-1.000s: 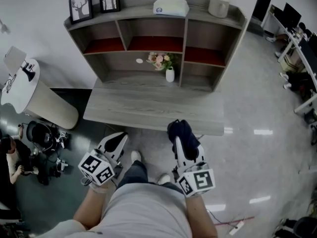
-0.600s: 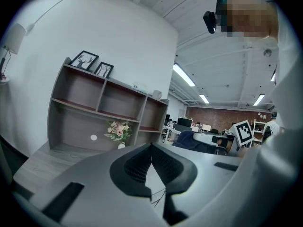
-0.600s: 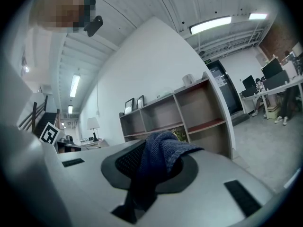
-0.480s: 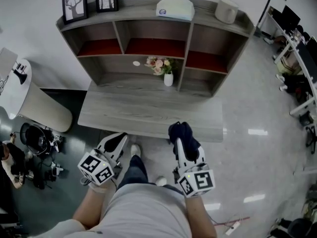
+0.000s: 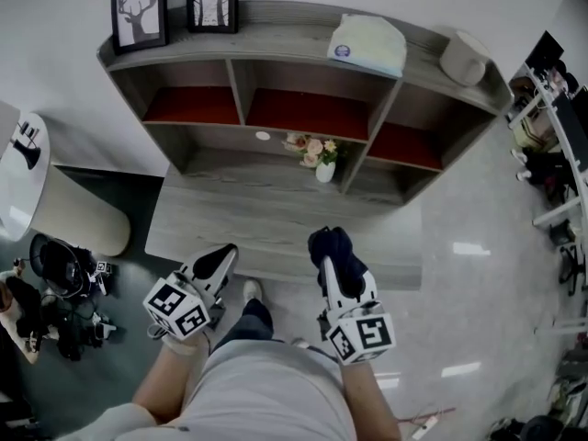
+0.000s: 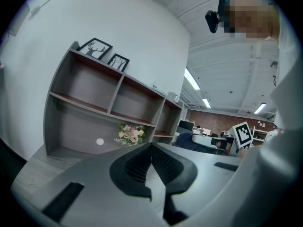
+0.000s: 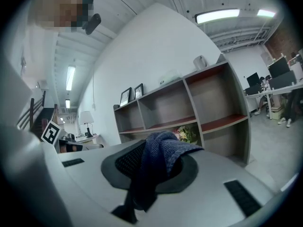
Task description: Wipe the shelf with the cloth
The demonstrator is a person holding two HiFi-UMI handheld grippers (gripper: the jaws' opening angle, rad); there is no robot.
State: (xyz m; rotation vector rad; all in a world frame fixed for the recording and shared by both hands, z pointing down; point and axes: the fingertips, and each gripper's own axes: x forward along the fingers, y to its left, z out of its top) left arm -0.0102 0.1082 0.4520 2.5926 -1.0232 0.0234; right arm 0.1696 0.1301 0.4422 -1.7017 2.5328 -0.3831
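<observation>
The grey wooden shelf unit (image 5: 303, 39) with red-backed compartments stands against the wall, above a grey desk top (image 5: 276, 219). My right gripper (image 5: 329, 246) is shut on a dark blue cloth (image 5: 336, 248), held over the desk's front edge; in the right gripper view the cloth (image 7: 161, 160) bunches out between the jaws. My left gripper (image 5: 219, 260) hovers near the desk's front left, jaws pressed together with nothing between them, as the left gripper view (image 6: 151, 157) shows.
A small vase of flowers (image 5: 317, 154) and a white disc (image 5: 264, 136) sit in the lower shelf. Two framed pictures (image 5: 175, 5), a pale packet (image 5: 367, 44) and a white pot (image 5: 464, 58) stand on top. A lamp table (image 5: 23, 168) is at left.
The view has moved closer to the shelf, which now looks larger. Both grippers keep their places before the person, the cloth still held.
</observation>
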